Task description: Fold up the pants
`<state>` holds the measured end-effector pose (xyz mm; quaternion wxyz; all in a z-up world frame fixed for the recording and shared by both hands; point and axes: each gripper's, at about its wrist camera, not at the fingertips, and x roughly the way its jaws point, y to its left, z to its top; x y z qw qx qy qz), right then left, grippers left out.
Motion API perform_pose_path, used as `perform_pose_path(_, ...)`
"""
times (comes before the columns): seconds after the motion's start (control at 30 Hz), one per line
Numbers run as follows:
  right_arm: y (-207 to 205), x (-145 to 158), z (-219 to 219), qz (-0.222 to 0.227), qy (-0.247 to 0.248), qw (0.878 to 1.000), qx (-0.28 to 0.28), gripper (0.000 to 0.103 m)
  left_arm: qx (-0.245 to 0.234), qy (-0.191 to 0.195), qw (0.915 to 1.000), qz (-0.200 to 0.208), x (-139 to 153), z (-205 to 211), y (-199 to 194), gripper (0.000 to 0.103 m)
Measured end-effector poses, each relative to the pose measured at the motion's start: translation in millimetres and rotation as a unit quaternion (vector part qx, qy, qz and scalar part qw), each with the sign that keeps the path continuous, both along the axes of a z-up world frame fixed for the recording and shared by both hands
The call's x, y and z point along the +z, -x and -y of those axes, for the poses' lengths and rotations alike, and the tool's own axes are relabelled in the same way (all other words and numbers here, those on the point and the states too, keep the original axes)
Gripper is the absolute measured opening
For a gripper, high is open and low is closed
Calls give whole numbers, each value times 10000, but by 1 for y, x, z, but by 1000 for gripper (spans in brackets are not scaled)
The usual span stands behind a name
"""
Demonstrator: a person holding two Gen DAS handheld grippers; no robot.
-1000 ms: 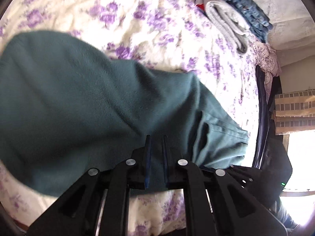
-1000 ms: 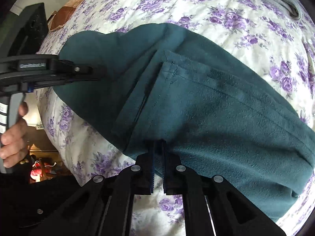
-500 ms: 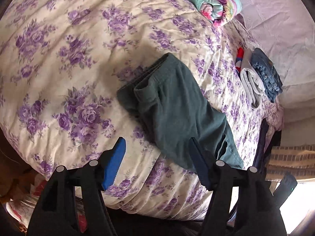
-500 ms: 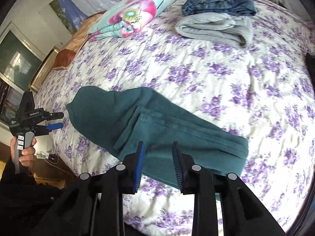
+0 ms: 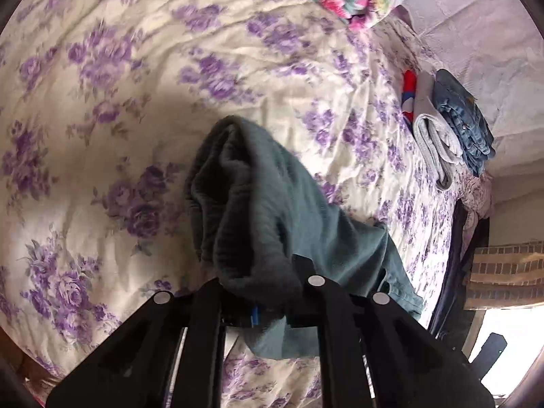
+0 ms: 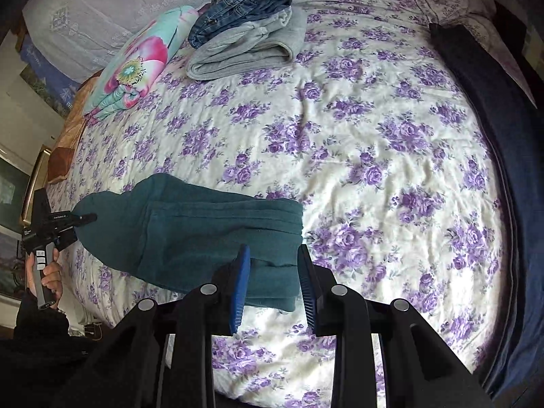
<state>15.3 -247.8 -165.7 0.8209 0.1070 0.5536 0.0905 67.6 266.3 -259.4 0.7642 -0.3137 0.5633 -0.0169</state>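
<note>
Since the earlier frame our left gripper (image 5: pixel 268 301) has just been closing and now pinches the pants (image 6: pixel 204 234) at their bunched left end. Our right gripper (image 6: pixel 273 285) stands parted, untouching, over the right end. One pair of teal pants – folded lengthwise – lies near the bed's (image 6: pixel 374 102) front edge; two folded garments – jeans (image 6: pixel 244 0) on grey (image 6: pixel 244 51) – lie far back.

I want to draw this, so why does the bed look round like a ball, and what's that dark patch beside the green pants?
Left wrist view: the fisheye lens bulges the bedspread; the grey patch is shadow left of the green pants; bright window glare bottom right. Right wrist view: same bulge, evenly lit.
</note>
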Motion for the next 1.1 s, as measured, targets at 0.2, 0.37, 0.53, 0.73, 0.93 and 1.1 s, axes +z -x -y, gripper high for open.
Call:
perform_pose_path(0.2,-9,5,-22,77,-22,9990,447,30,-796,-492,9902,1038,76,46,21,9)
perform_pose_path(0.37,-34,-12,-98,-112,-476,9894,1369,30,-1230,-400,9814,1418,110,76,29,9)
perform_pose_path(0.53,-64,-47,-176,-353,-723,9743,2105,19,-1400,-371,9786,1463,114,93,31,9)
perform_pose_path(0.73,-80,-94,-219,-736,-207,9684,2372,17,-1500,-280,9778,1437,110,101,37,9)
perform_pose_path(0.93,-90,-72,-205,-657,-512,9706,2258,17,-1825,-261,9745,1276,98,129,31,9)
perform_pose_path(1.1,-88,-14,-102,-93,-159,9925,1208,20,-2419,-278,9601,1377,108,172,31,9)
